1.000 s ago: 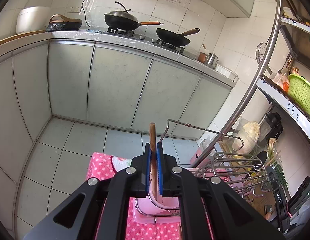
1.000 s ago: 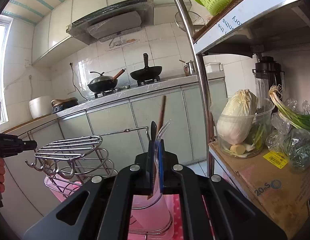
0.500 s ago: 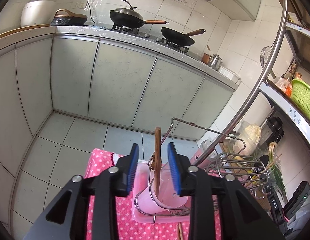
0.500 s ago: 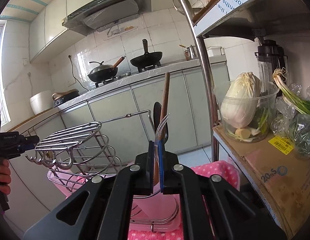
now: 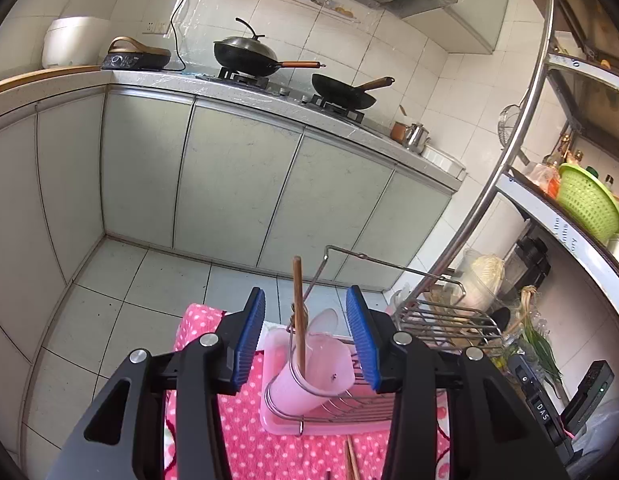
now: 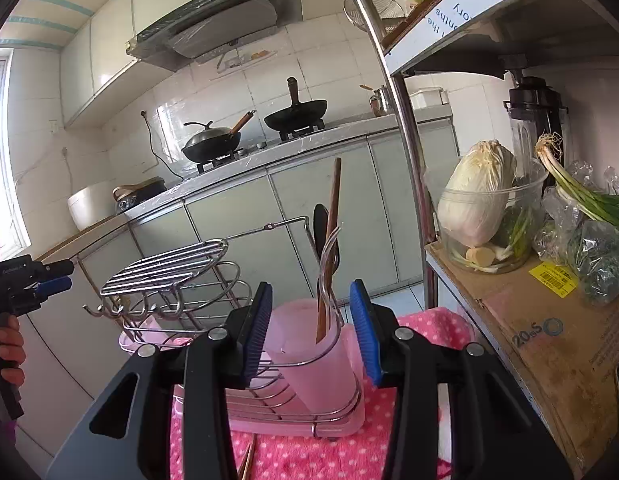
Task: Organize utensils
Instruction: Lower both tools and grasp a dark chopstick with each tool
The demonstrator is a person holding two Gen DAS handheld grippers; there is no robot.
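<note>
Two hand-held grippers — left (image 5: 305, 336), right (image 6: 311, 330) — jaws just parted, empty, before pink cup (image 6: 309, 354) of utensils.

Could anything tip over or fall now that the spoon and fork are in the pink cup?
Maybe. The wooden stick stands tall and leaning in the pink cup, so a bump from the open right gripper could knock it. More chopsticks lie loose on the pink cloth near its edge and might slide off.

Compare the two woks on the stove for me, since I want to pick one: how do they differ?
The left wok wears a domed lid with a knob; the right wok is uncovered. The left wok's handle lies nearly level, while the right wok's handle angles upward. Both are black, have brownish handles and sit on burners.
</note>
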